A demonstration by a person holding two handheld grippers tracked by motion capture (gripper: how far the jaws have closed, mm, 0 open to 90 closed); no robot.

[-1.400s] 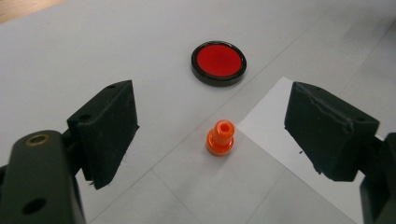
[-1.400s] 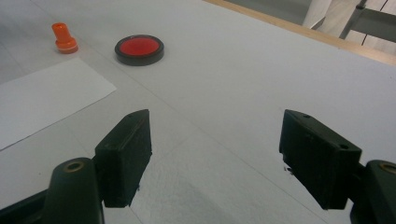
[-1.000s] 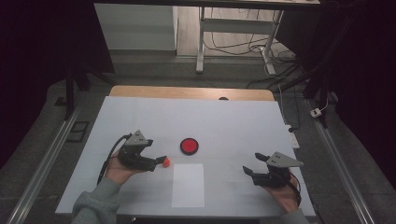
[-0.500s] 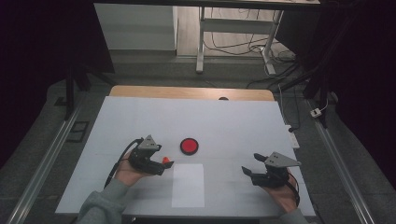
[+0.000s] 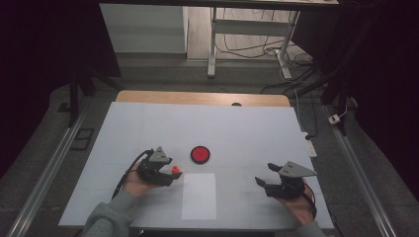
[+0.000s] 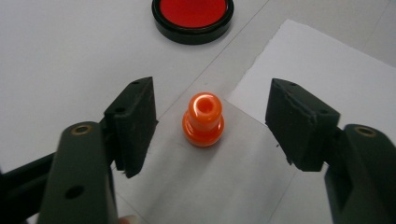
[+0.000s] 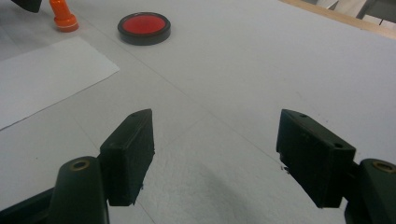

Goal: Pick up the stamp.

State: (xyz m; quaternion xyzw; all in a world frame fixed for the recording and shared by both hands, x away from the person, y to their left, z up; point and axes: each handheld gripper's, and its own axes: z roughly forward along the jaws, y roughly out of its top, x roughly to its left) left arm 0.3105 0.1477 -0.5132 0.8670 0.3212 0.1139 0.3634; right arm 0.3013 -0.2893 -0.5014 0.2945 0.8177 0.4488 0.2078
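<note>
Left gripper [image 6: 210,126], jaws just closing in but not yet touching, straddled the upright orange stamp [image 6: 203,120] on the table; grasp pending, red ink pad [image 6: 192,17] and paper sheet [image 6: 327,70] lay beyond, unused.

A red disc [image 5: 200,154] lies beside white paper [image 5: 199,195].
</note>
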